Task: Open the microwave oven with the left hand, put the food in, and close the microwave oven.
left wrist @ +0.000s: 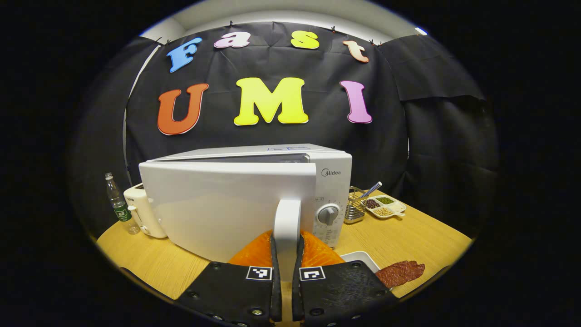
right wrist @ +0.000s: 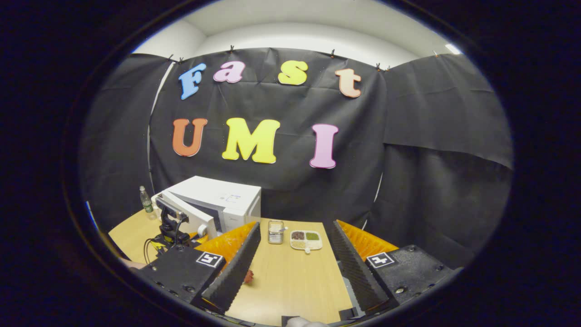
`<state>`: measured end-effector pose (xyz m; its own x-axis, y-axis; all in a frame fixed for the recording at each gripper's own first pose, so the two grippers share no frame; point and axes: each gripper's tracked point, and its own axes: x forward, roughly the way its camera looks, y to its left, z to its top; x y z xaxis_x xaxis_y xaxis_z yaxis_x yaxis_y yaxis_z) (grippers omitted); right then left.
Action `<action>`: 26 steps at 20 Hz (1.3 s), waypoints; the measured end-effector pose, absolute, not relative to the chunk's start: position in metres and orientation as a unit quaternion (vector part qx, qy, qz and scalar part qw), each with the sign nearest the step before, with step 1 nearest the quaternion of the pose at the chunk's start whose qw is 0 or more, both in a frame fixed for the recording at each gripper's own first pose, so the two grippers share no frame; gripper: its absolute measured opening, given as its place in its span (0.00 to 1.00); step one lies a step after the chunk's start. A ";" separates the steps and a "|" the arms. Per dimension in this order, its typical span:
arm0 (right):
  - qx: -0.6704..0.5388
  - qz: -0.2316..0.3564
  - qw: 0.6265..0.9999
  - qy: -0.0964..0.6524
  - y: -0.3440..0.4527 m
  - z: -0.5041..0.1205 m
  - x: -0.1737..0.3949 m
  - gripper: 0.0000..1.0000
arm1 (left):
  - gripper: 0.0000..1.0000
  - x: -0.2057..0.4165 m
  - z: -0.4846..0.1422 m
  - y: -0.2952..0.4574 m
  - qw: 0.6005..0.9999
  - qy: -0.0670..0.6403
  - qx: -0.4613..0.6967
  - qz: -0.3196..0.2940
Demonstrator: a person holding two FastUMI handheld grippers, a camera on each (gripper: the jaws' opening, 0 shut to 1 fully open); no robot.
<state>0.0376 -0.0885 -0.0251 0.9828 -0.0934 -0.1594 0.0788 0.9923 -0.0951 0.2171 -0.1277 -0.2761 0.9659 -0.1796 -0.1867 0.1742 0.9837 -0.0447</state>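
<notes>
White door handle (left wrist: 287,227) | pinched between left gripper (left wrist: 286,254) fingers

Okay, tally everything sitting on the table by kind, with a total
Microwave: 1
Toaster: 1
Water bottle: 1
Wire utensil holder: 1
Divided snack dish: 1
White tray: 1
Piece of meat: 1
Total: 7

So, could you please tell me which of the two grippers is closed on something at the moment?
The left gripper: its fingers clamp the microwave door handle. The right gripper hangs wide open above the table.
</notes>
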 end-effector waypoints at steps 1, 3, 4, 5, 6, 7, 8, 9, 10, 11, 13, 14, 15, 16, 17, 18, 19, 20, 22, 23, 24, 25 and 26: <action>-0.043 -0.035 0.995 0.083 -0.082 -0.027 0.038 1.00 | 0.08 0.210 -0.277 -0.124 0.991 0.097 -0.013 -0.092; -0.038 -0.023 0.995 0.084 -0.070 -0.029 0.037 1.00 | 0.10 0.193 -0.278 -0.111 0.991 0.104 -0.013 -0.088; -0.034 -0.017 0.996 0.086 -0.064 -0.032 0.037 0.94 | 0.12 0.185 -0.278 -0.107 0.990 0.109 -0.012 -0.085; -0.030 -0.011 0.996 0.087 -0.058 -0.033 0.035 0.94 | 0.15 0.178 -0.279 -0.101 0.991 0.112 -0.010 -0.078; -0.026 -0.005 0.996 0.086 -0.052 -0.033 0.034 0.94 | 0.19 0.172 -0.279 -0.094 0.991 0.114 -0.003 -0.070; -0.025 -0.001 0.996 0.086 -0.047 -0.034 0.032 0.94 | 0.20 0.167 -0.281 -0.084 0.991 0.117 0.005 -0.057; -0.026 0.000 0.996 0.086 -0.046 -0.037 0.029 0.94 | 0.29 0.159 -0.276 -0.073 0.993 0.111 0.007 -0.048; -0.026 0.002 0.996 0.084 -0.043 -0.036 0.027 0.94 | 0.38 0.162 -0.274 -0.066 0.994 0.102 0.007 -0.041; -0.024 0.003 0.996 0.083 -0.041 -0.037 0.025 0.94 | 0.84 0.160 -0.269 -0.058 0.995 0.097 0.009 -0.036; -0.023 0.005 0.996 0.084 -0.037 -0.038 0.023 1.00 | 0.75 0.157 -0.268 -0.055 0.994 0.097 0.008 -0.043; -0.021 0.007 0.996 0.084 -0.034 -0.038 0.021 1.00 | 0.97 0.152 -0.269 -0.050 0.993 0.104 0.017 -0.047; -0.021 0.009 0.996 0.086 -0.030 -0.042 0.019 1.00 | 0.97 0.149 -0.267 -0.047 0.994 0.101 0.025 -0.045; -0.020 0.012 0.996 0.086 -0.027 -0.043 0.019 1.00 | 0.97 0.145 -0.265 -0.043 0.994 0.099 0.030 -0.041; -0.019 0.014 0.996 0.088 -0.024 -0.044 0.018 0.94 | 0.96 0.141 -0.266 -0.039 0.994 0.098 0.029 -0.039; -0.017 0.015 0.996 0.089 -0.021 -0.046 0.017 0.94 | 0.96 0.137 -0.265 -0.036 0.994 0.097 0.026 -0.038; -0.015 0.017 0.996 0.089 -0.018 -0.046 0.016 0.94 | 0.96 0.132 -0.267 -0.032 0.994 0.103 0.024 -0.037; -0.015 0.020 0.996 0.088 -0.014 -0.047 0.015 0.94 | 0.96 0.127 -0.267 -0.027 0.994 0.104 0.023 -0.036; -0.016 0.021 0.996 0.088 -0.011 -0.048 0.015 1.00 | 0.96 0.121 -0.266 -0.021 0.994 0.105 0.024 -0.034; -0.018 0.026 0.996 0.089 -0.003 -0.051 0.012 0.94 | 0.96 0.110 -0.267 -0.008 0.993 0.107 0.029 -0.029; -0.020 0.028 0.995 0.090 0.001 -0.054 0.010 0.94 | 0.96 0.105 -0.267 -0.001 0.993 0.108 0.027 -0.027; -0.022 0.029 0.995 0.091 0.005 -0.056 0.008 0.94 | 0.96 0.100 -0.267 0.006 0.993 0.110 0.026 -0.025; -0.022 0.031 0.995 0.093 0.009 -0.060 0.006 0.94 | 0.96 0.094 -0.269 0.013 0.993 0.112 0.026 -0.022; -0.020 0.033 0.995 0.095 0.015 -0.063 0.003 0.94 | 0.96 0.089 -0.269 0.021 0.993 0.114 0.029 -0.018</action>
